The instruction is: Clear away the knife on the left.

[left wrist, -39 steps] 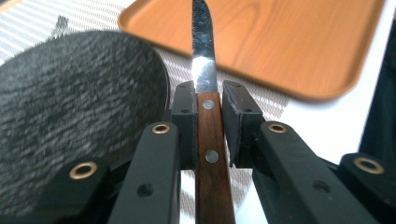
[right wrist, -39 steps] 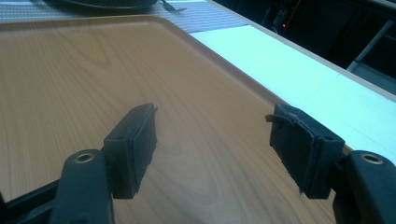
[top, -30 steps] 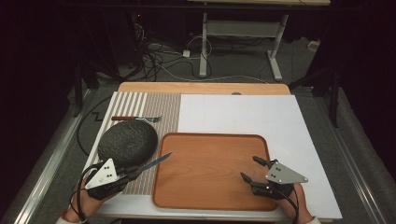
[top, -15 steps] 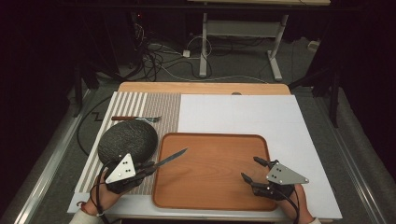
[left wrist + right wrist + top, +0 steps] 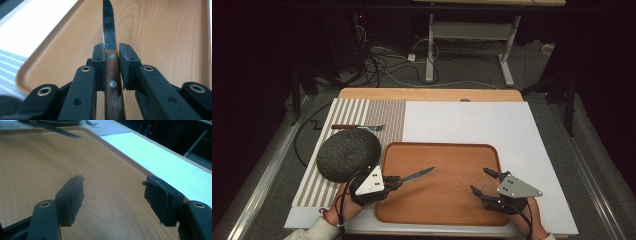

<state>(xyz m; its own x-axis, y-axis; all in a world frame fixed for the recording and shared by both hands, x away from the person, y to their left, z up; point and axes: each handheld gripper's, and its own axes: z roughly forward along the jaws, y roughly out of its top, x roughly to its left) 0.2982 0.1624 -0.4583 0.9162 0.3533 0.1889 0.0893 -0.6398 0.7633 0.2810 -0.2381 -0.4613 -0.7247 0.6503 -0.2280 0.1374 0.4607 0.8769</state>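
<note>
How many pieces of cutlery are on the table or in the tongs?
2. A knife is held in the left tongs over the tray; a fork lies on the striped mat behind the dark plate.

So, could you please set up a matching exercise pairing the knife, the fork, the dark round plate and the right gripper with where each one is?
Things:
1. knife
2. fork
3. dark round plate
4. right gripper

Places or states:
A. open over the wooden tray
B. on the striped mat, far side
C. clamped in the left gripper
D. left of the tray

Pairs: 1-C, 2-B, 3-D, 4-A
</note>
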